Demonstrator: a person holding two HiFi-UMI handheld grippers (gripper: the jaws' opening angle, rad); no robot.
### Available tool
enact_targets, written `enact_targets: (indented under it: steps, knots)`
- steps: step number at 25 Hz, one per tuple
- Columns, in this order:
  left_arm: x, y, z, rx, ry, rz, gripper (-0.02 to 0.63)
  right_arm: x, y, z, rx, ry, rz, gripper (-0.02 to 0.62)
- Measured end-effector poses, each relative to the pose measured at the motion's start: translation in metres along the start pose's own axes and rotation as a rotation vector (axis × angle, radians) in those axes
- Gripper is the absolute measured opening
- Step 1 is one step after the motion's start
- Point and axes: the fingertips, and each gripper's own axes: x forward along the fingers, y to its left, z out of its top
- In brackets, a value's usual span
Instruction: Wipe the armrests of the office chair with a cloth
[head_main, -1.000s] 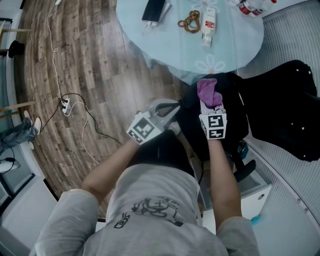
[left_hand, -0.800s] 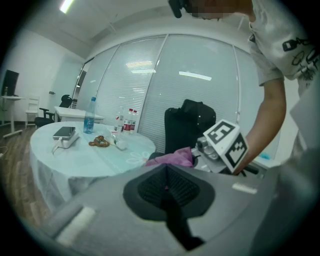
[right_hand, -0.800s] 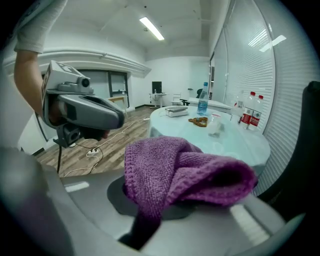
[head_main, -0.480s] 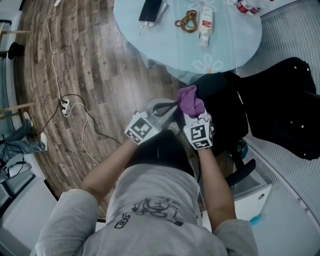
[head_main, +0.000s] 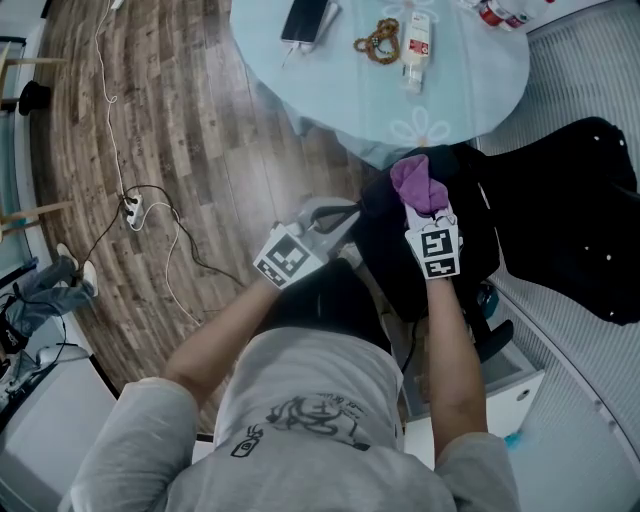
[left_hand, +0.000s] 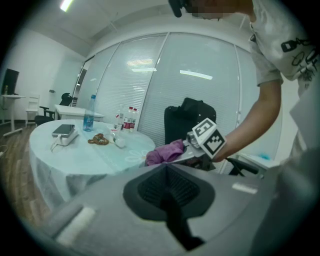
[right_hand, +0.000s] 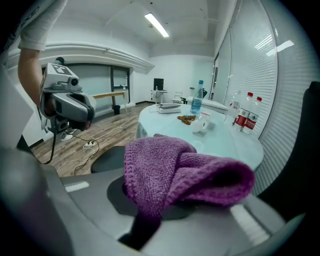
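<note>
My right gripper (head_main: 428, 212) is shut on a bunched purple knit cloth (head_main: 418, 184), held over the left part of the black office chair (head_main: 570, 230). In the right gripper view the cloth (right_hand: 176, 170) fills the jaws, and a dark rounded chair part (right_hand: 106, 158) lies just beyond it. A black armrest (head_main: 490, 340) shows below the right forearm. My left gripper (head_main: 335, 215) hovers just left of the chair, shut with nothing in it. From the left gripper view I see the right gripper (left_hand: 192, 148) and the cloth (left_hand: 164, 153) ahead.
A round table (head_main: 330, 95) with a pale cover stands beyond the chair, carrying a phone (head_main: 306, 20), beads (head_main: 378, 42) and a small bottle (head_main: 418, 38). A power strip (head_main: 130, 210) and cables lie on the wooden floor at left. A white cabinet (head_main: 505, 385) stands near right.
The right gripper swung left with the cloth toward the left gripper, then came back right over the chair. The left gripper has barely moved.
</note>
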Motion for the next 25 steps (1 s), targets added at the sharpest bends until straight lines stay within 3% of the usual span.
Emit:
enact_targets:
  steps: [6, 12, 19, 25]
  knots:
    - [0.001, 0.002, -0.001, -0.007, 0.000, 0.002, 0.002, -0.002, -0.074, -0.014, 0.037, 0.040, -0.105, 0.032]
    - [-0.002, 0.003, -0.002, -0.004, 0.003, 0.009, 0.002, -0.002, -0.112, -0.021, 0.043, 0.086, -0.145, 0.032]
    - [-0.003, 0.007, 0.000, -0.008, -0.002, 0.021, 0.002, -0.004, -0.109, -0.019, 0.067, 0.069, -0.191, 0.031]
    - [-0.006, 0.006, -0.002, -0.012, -0.004, 0.026, 0.002, -0.004, -0.057, -0.011, 0.023, 0.052, -0.135, 0.031]
